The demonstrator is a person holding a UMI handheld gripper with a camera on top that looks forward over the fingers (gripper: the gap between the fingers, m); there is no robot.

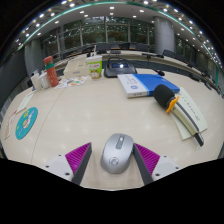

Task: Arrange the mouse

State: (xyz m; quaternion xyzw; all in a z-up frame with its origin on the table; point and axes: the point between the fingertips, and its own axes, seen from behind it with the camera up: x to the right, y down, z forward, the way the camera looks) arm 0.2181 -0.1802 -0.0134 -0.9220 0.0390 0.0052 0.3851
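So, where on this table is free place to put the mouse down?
Bare table lies beyond the mouse, which stands between the open gripper's fingers, up to the blue book. Crowded: bottles far left, umbrella right.

The mouse (116, 153) lies on the table (90, 115) between the two fingers of the gripper (117, 160), with a gap at either side. Beyond the fingers and to the right, a book (140, 84) lies flat, and a cable (186, 118) runs along the table on its near right side. Behind the book sits a laptop (119, 67). Left of the laptop stands a box (93, 67), then a bag (75, 68), and further left a bottle (51, 71). Well to the left of the fingers a sheet of paper (25, 122) lies near the table's edge.
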